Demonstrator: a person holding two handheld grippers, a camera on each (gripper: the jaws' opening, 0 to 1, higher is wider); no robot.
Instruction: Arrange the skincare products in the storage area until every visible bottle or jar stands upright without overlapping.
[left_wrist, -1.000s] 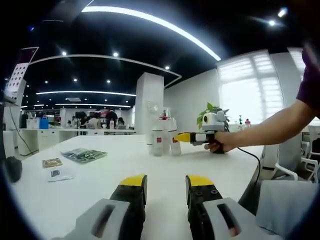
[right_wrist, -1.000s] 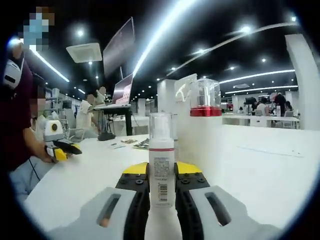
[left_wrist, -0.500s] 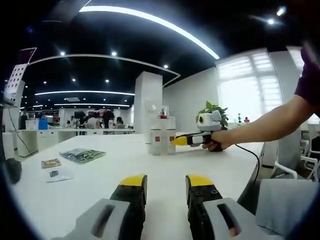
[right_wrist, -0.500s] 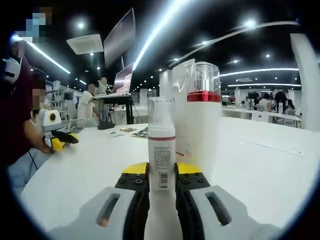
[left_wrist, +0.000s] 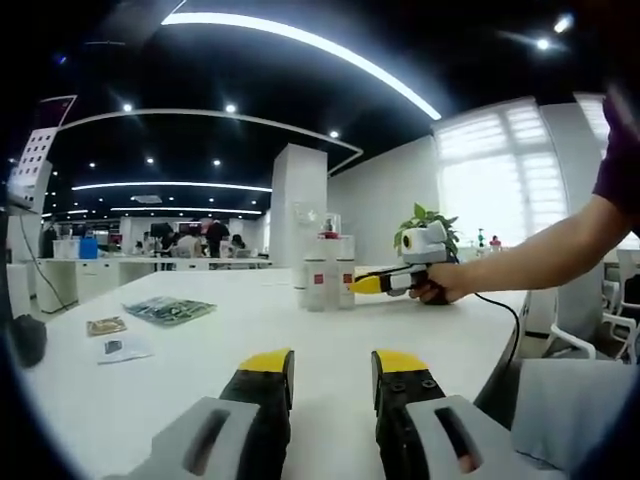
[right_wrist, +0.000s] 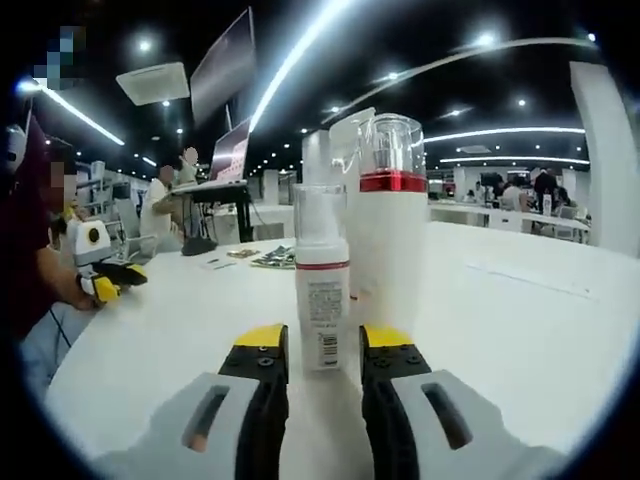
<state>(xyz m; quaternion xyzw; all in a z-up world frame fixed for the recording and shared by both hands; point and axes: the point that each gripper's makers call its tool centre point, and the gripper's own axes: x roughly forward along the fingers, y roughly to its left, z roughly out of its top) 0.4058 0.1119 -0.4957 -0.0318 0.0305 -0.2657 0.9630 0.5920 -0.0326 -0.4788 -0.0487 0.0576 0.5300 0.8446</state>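
At frame centre, the right gripper (right_wrist: 324, 343), jaws apart, is facing the upright white clear-capped pump bottle (right_wrist: 322, 283); the left gripper (left_wrist: 331, 366) is idling, jaws apart, at the bottom.

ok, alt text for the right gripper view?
The right gripper sits open on a white table, just short of a small upright pump bottle. A taller red-banded bottle stands upright behind it; the left gripper rests far left.
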